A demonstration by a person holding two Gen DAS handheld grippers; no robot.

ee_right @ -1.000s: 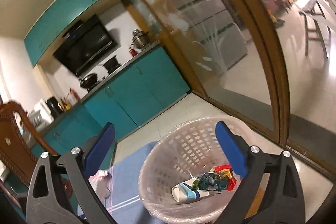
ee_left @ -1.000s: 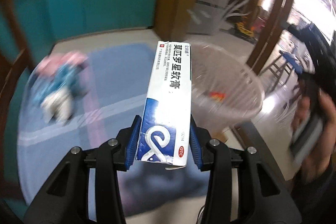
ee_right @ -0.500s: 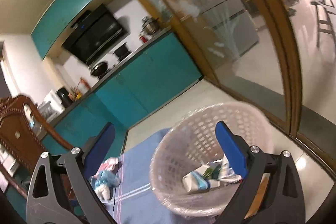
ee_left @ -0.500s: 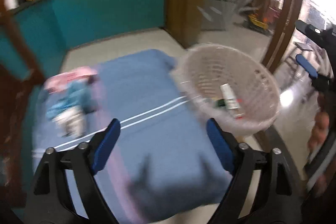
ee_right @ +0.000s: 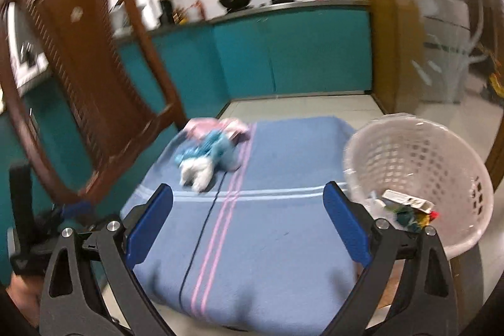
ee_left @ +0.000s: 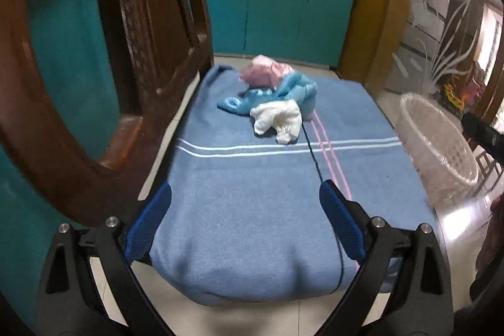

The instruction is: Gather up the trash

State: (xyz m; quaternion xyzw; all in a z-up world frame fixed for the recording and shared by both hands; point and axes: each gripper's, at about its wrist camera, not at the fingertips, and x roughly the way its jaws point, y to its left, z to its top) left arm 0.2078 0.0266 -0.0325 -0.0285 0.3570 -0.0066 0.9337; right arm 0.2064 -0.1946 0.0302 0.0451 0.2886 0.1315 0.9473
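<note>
Left gripper (ee_left: 245, 225): jaws opening, nearly full spread, nothing between the pads. Right gripper (ee_right: 249, 219): jaws wide apart, empty.

Right view only: inside of the white basket (ee_right: 441, 153), with a white box (ee_right: 406, 200) and coloured scraps at the bottom. Left view gives only the basket's outer wall, but shows the trash pile (ee_left: 274, 96) sharply: pink, blue and white crumpled bags at the far end of the blue blanket (ee_left: 245, 188).

Basket stands at the blanket's right edge. Brown chair (ee_right: 78, 77) on the left; teal cabinets (ee_left: 277, 18) behind.
</note>
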